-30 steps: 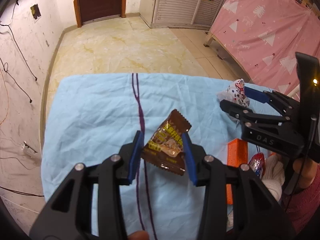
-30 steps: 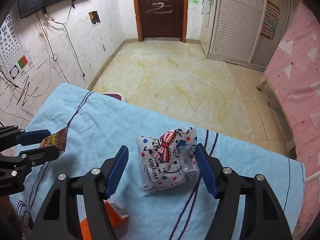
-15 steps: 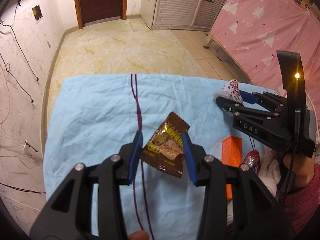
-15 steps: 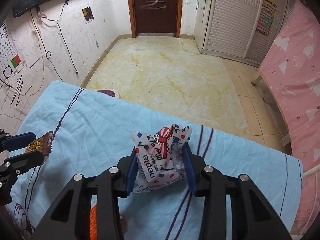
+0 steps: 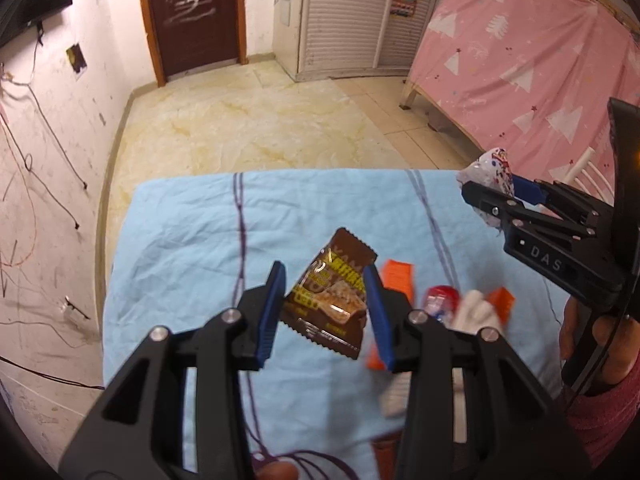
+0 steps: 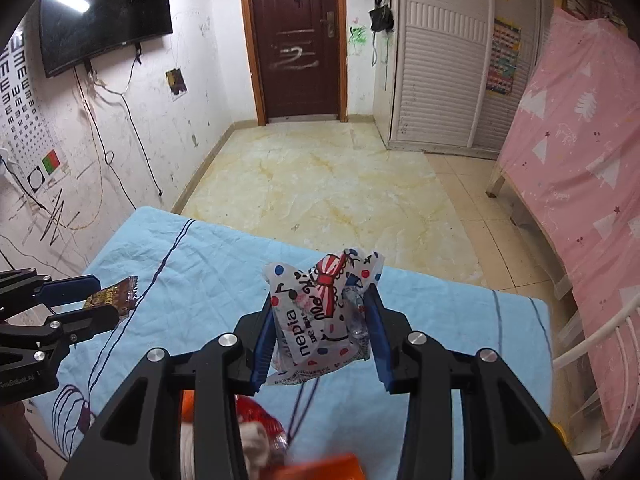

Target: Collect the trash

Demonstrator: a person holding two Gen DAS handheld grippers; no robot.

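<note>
My left gripper [image 5: 325, 312] is shut on a brown snack wrapper [image 5: 330, 294] and holds it above the light blue cloth [image 5: 188, 236]. My right gripper [image 6: 322, 338] is shut on a white polka-dot tissue pack [image 6: 320, 316] marked "nepia", lifted off the cloth. In the left wrist view the right gripper [image 5: 496, 196] shows at the right with the pack [image 5: 494, 168]. In the right wrist view the left gripper [image 6: 90, 298] shows at the left with the wrapper [image 6: 112, 294].
On the cloth lie an orange box [image 5: 396, 276], a red shiny wrapper [image 5: 440, 298], a crumpled white tissue [image 5: 476, 310] and another orange piece [image 5: 502, 300]. A pink-covered bed [image 6: 580, 160] stands at the right. Tiled floor [image 6: 332, 184] lies beyond the cloth's far edge.
My right gripper closed on the tissue pack and lifted it. Both grippers rose and tilted up, so more of the room shows. The left kept its hold on the wrapper.
</note>
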